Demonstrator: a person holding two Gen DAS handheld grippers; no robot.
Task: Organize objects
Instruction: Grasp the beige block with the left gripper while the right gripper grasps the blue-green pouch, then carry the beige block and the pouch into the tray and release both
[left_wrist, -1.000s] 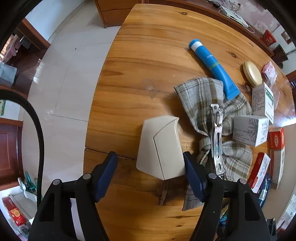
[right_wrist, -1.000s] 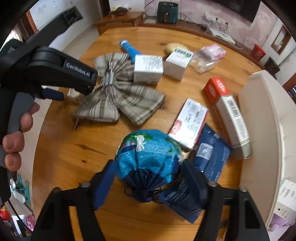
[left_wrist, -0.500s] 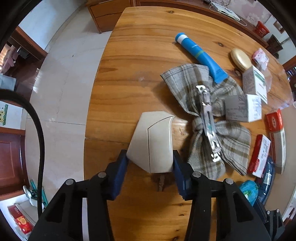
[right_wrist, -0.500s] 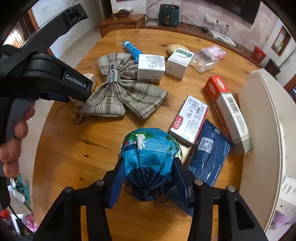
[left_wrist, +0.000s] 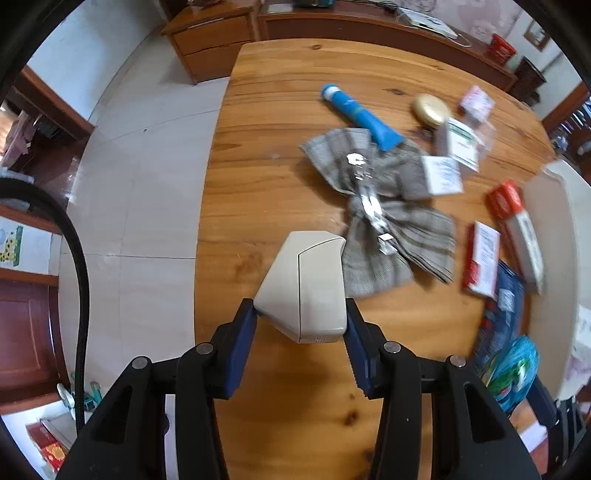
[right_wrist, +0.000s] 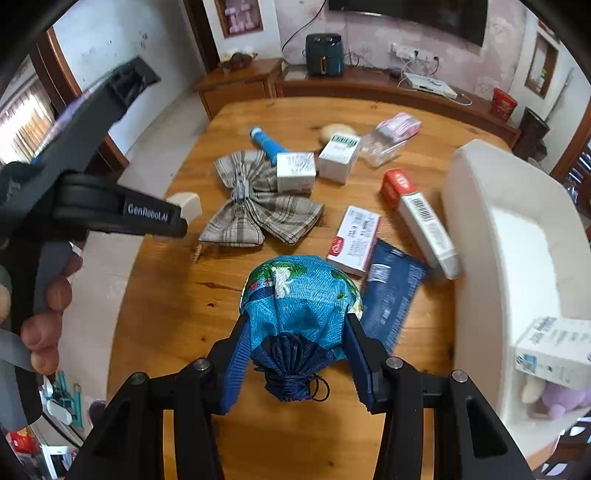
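Both grippers, left (left_wrist: 300, 325) and right (right_wrist: 295, 334), have just clamped and lifted: I'm holding the beige case (left_wrist: 304, 284) and the blue pouch (right_wrist: 301, 295) off the table (left_wrist: 266, 155), bin (right_wrist: 517, 236) at three o'clock, next stop probably.

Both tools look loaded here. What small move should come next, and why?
Probably carry the right tool toward the white bin on its right. Its fingers already clamp the blue drawstring pouch, and the bin stands open beside it. The left tool likewise grips the beige box, so it can follow.
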